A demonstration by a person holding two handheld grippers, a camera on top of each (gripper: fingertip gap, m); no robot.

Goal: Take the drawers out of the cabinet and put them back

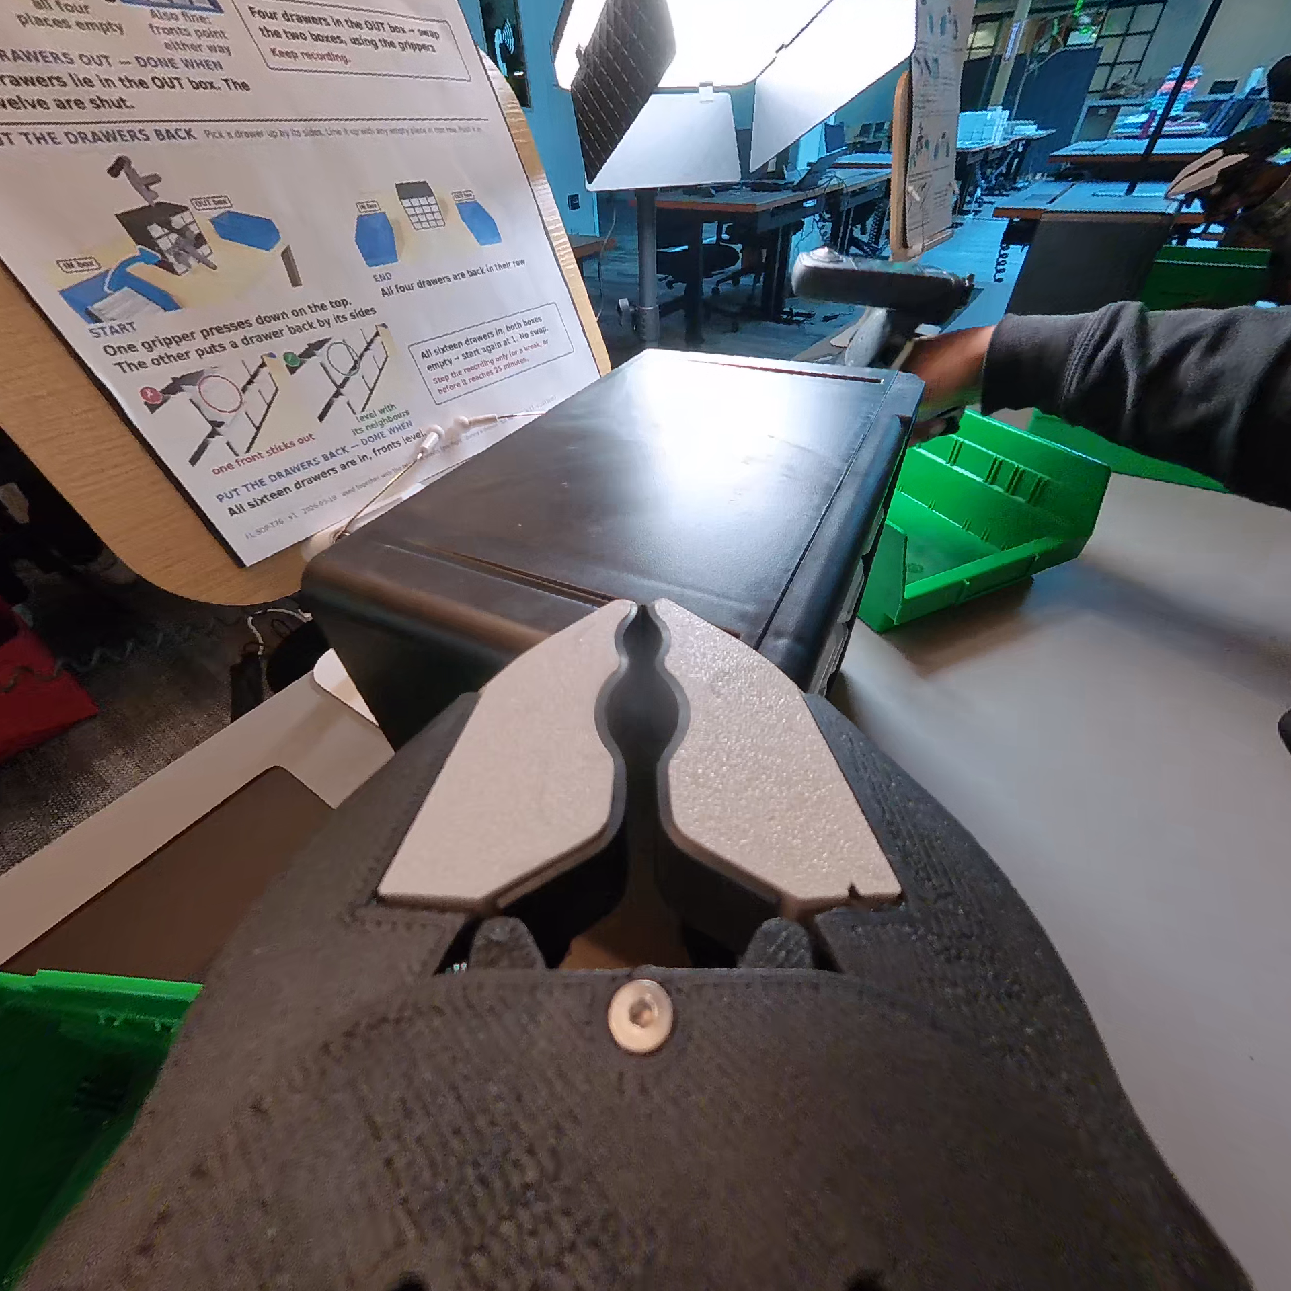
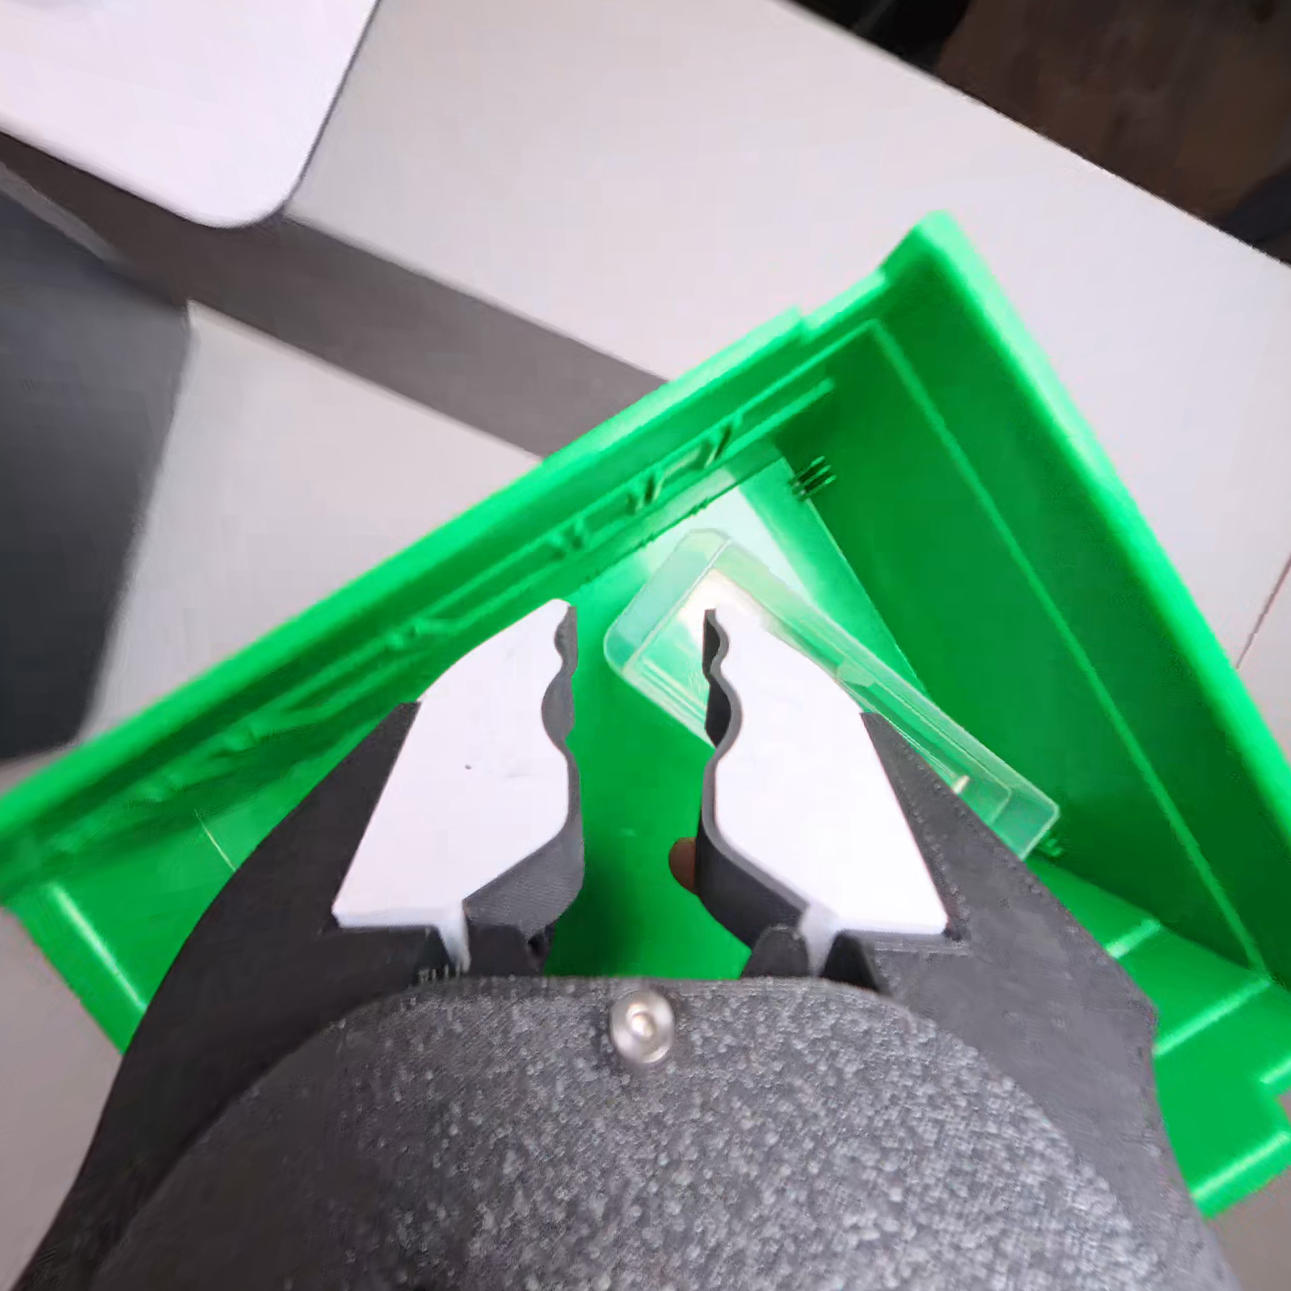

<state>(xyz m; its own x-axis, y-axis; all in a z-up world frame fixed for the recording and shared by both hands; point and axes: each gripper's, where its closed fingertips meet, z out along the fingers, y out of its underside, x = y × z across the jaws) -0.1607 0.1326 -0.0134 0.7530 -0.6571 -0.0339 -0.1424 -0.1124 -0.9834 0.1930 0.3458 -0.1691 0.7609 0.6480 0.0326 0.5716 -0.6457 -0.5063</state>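
The black cabinet (image 1: 629, 475) stands on the table; I see its top and left side, its drawer fronts face right and are mostly hidden. My left gripper (image 1: 644, 615) is shut and empty, its tips at the near top edge of the cabinet. My right gripper (image 2: 639, 615) is open above a green bin (image 2: 978, 559). A clear plastic drawer (image 2: 803, 670) lies in that bin, partly under my right finger. In the left wrist view a sleeved arm (image 1: 1132, 391) reaches over the same green bin (image 1: 978, 517).
An instruction sheet on a wooden board (image 1: 279, 279) leans left of the cabinet. Another green bin (image 1: 63, 1090) sits at the lower left. The grey table (image 1: 1083, 768) extends right. A dark cabinet side (image 2: 77, 489) and a white sheet (image 2: 161, 91) show in the right wrist view.
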